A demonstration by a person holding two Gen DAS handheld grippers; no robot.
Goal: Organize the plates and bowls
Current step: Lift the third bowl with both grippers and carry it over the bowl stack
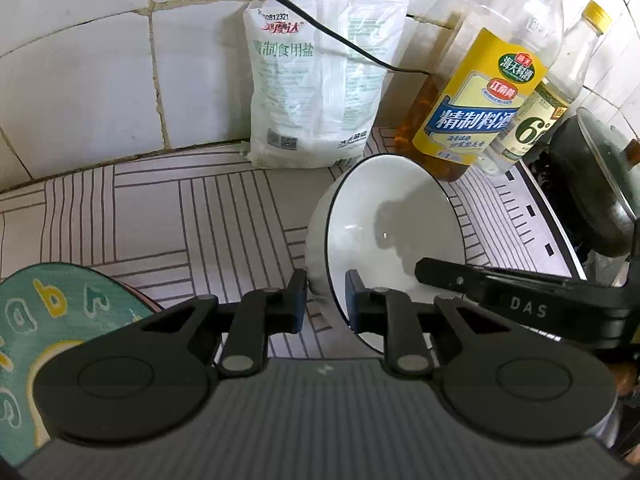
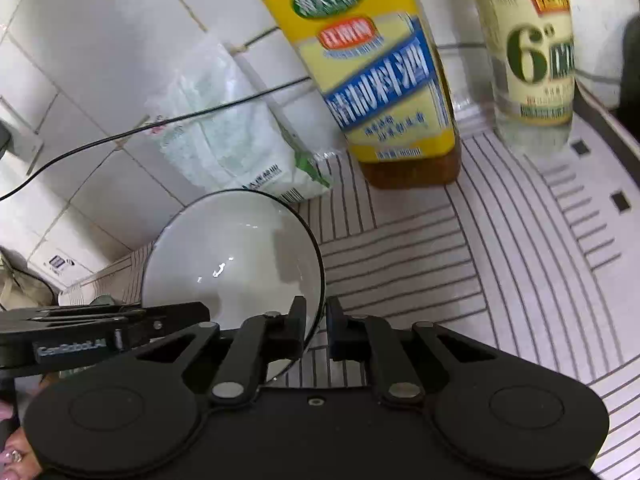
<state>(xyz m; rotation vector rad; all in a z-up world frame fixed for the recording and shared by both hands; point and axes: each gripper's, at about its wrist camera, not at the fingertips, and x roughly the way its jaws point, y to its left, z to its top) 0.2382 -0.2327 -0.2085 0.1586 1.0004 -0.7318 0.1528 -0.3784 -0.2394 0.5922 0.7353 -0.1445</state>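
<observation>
Fingers of both grippers straddle one white ceramic bowl with a thin black rim (image 1: pixel 384 236), which is tilted on edge above the striped grey counter mat (image 1: pixel 192 216). The left gripper (image 1: pixel 326 300) has its jaws closed on the rim's near edge, wall between the pads; the right gripper (image 2: pixel 316 328) pinches the opposite edge, so neither is nearer. Left of the bowl lies a teal lettered plate (image 1: pixel 44 312). Beyond the bowl stand a white salt bag (image 1: pixel 316 80), a yellow-labelled cooking-wine bottle (image 1: pixel 480 100) and a clear vinegar bottle (image 1: pixel 548 96).

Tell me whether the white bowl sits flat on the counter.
No: the white bowl is tilted on edge, its rim between the fingers of both the left tool and right tool.
</observation>
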